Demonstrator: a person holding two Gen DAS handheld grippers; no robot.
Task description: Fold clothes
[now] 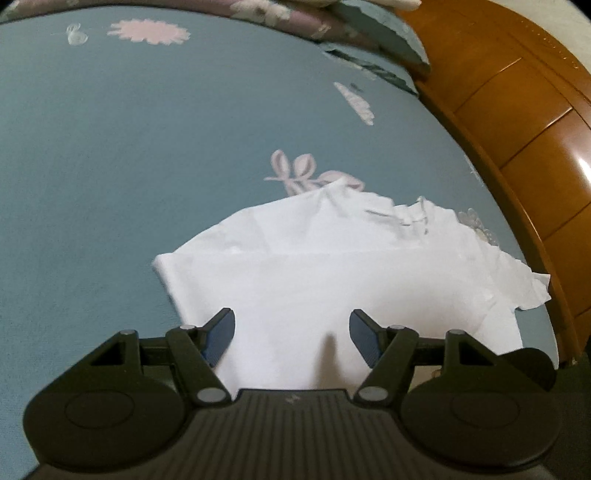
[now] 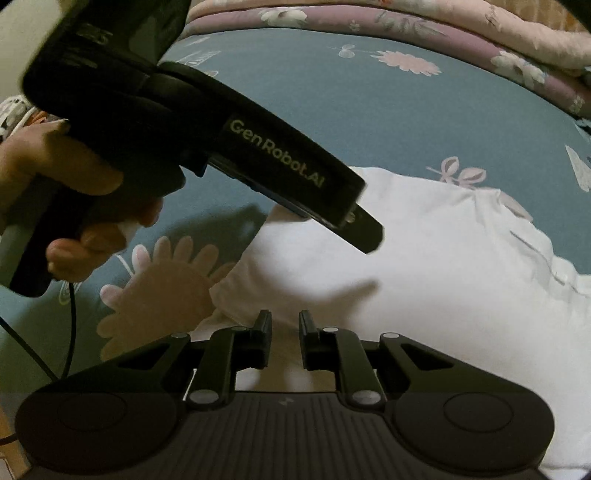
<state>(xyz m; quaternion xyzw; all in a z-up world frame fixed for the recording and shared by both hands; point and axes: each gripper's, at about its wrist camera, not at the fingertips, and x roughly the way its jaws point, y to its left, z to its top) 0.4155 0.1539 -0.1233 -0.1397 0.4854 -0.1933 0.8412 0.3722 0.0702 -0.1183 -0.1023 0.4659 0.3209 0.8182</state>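
— On the bed, what are we logging for the garment?

— We are seeing a white garment [image 1: 332,266] lying spread on the blue floral bedsheet [image 1: 110,166], toward the side of the bed nearest the wooden bed frame [image 1: 524,122]. Its far edge is looking crumpled, its near part flatter. We cannot tell what kind of garment it is.

— Left gripper?

— We are noting the left gripper [image 1: 291,334] hanging over the near part of the cloth, jaws standing wide apart, nothing between the blue pads [image 1: 221,332]. In the right wrist view we are seeing the same tool [image 2: 364,230] from the side, a hand [image 2: 74,192] wrapping its handle, its tip over the white fabric [image 2: 424,277] and throwing a shadow on it.

— Right gripper?

— We are recording the right gripper [image 2: 284,332] with its fingers parallel and a narrow gap showing between them, so it is standing slightly open and holding nothing. It is sitting at the garment's near edge; whether it is touching the cloth, we cannot tell.

— Anything else?

— Folded floral bedding [image 2: 443,33] is lying along the far side of the sheet.
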